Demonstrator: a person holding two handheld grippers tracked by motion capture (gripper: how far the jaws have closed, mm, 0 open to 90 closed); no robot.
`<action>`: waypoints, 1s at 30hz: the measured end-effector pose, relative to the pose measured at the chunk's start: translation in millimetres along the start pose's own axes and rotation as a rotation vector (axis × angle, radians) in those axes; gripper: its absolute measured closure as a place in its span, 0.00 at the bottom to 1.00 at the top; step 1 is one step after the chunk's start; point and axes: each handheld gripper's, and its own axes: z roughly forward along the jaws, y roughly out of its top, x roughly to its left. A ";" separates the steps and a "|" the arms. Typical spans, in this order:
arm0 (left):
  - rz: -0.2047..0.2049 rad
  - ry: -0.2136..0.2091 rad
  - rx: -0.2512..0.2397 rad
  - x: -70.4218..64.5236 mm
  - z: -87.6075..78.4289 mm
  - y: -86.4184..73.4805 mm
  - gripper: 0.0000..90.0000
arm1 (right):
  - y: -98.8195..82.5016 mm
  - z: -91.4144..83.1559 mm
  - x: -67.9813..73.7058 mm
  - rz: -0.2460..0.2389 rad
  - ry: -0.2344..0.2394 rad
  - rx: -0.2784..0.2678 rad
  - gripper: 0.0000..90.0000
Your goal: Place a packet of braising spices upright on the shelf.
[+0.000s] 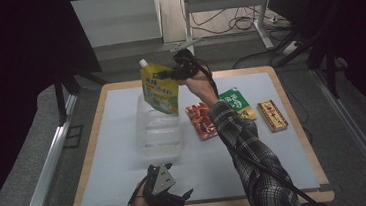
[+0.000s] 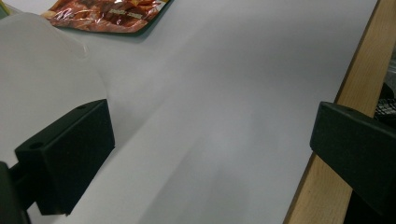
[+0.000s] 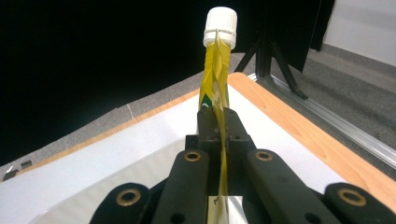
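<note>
Right claw [image 1: 168, 74] pinching yellow-green spouted pouch [image 1: 160, 91] | white cap, seemingly over clear tray [image 1: 158, 130] | left claw [image 1: 181, 197] spread

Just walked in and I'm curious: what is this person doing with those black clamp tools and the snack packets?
A person works with a clamp-like gripper in each hand. The right gripper is shut on the top edge of a yellow spouted pouch, holding it in the air above a clear plastic bin. The left gripper waits open near the table's front edge. A red packet, a green packet and a yellow box lie on the white mat.
</note>
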 end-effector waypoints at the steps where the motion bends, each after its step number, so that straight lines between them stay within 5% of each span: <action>1: 0.001 0.001 0.001 -0.1 0.1 -0.1 0.00 | -1.2 1.5 0.1 -0.001 0.002 0.003 0.98; 14: 0.002 -0.003 0.004 -0.9 1.3 -0.2 0.00 | -21.8 21.6 -3.1 0.021 0.021 0.021 0.98; 23: 0.013 -0.004 0.010 -2.4 2.5 -0.1 0.00 | -25.4 24.8 2.5 0.003 -0.008 0.044 0.97; 30: 0.013 -0.005 0.010 -2.1 2.7 -0.2 0.00 | -25.7 20.4 4.3 -0.029 -0.066 0.073 0.74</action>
